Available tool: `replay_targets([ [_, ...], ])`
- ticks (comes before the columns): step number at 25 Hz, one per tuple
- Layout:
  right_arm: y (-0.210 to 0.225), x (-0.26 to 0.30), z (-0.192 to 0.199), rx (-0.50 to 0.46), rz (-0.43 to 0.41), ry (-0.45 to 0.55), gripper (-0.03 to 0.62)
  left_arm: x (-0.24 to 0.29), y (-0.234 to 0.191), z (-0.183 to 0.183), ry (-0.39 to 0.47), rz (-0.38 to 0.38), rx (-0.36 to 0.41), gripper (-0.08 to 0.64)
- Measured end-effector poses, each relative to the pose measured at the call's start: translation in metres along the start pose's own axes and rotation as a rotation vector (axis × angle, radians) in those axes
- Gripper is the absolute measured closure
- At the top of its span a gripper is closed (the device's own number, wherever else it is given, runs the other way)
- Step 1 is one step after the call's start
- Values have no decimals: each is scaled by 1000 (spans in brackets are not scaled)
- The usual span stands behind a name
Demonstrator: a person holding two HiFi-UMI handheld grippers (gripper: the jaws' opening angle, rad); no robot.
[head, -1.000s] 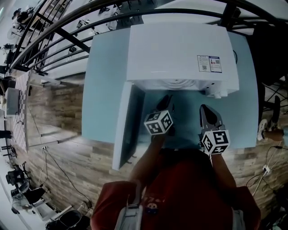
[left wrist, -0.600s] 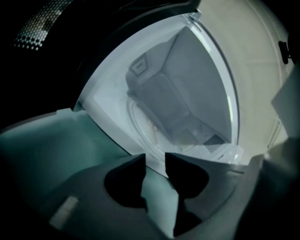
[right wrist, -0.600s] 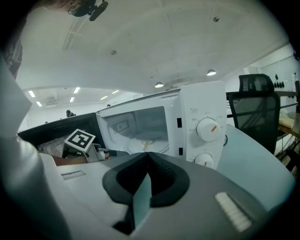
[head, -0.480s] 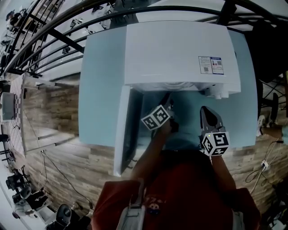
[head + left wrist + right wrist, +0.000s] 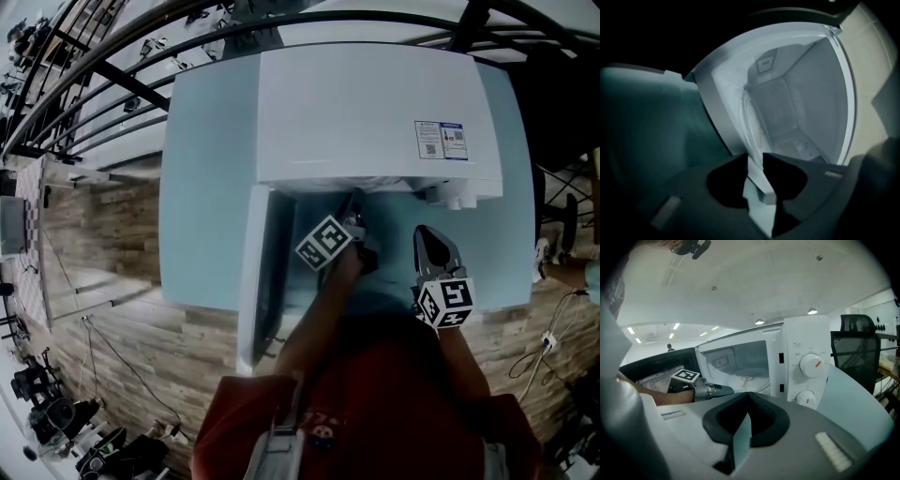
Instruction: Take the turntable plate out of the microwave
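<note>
A white microwave [image 5: 366, 103] stands on a light-blue table [image 5: 202, 187] with its door [image 5: 258, 277] swung open to the left. The glass turntable plate [image 5: 743, 380] lies on the cavity floor; in the left gripper view its pale rim [image 5: 751, 126] curves down between the jaws. My left gripper [image 5: 755, 171] is rolled on its side at the mouth of the cavity [image 5: 354, 204]. Its jaws are closing, with the pads against both faces of the rim. My right gripper [image 5: 748, 399] hangs shut and empty over the table, in front of the control panel [image 5: 427, 234].
Two knobs [image 5: 812, 365] sit on the microwave's right-hand panel. A black office chair [image 5: 855, 348] stands beyond the table's right end. The open door blocks the left side of the opening. Wooden floor with cables [image 5: 131, 366] surrounds the table.
The left gripper has rolled, its marker cube turning, and has sunk slightly at the microwave's mouth. The right gripper has stayed put.
</note>
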State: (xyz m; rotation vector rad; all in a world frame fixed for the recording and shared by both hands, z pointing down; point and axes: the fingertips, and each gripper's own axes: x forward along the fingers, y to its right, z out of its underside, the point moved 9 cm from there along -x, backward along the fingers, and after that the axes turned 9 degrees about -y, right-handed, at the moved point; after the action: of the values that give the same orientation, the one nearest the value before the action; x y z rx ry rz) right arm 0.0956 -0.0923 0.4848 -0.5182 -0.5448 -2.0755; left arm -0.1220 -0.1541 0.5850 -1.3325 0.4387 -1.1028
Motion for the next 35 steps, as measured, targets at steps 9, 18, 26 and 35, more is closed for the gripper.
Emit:
replay_targets([
  [9,1,3,0,-15,-19,-2,592,1,2,4,31,-2,-63,519],
  [18,3,-1,2,-17,-28,-3,592,-5,-1,4,71,41,-133,538],
  [26,6,-6,5,-11,-34,2,592,-10,-1,6,105,48,-170,545],
  [35,10,-9,8,-11,-48,6,592,-11,5,10,133,77,-160,548],
])
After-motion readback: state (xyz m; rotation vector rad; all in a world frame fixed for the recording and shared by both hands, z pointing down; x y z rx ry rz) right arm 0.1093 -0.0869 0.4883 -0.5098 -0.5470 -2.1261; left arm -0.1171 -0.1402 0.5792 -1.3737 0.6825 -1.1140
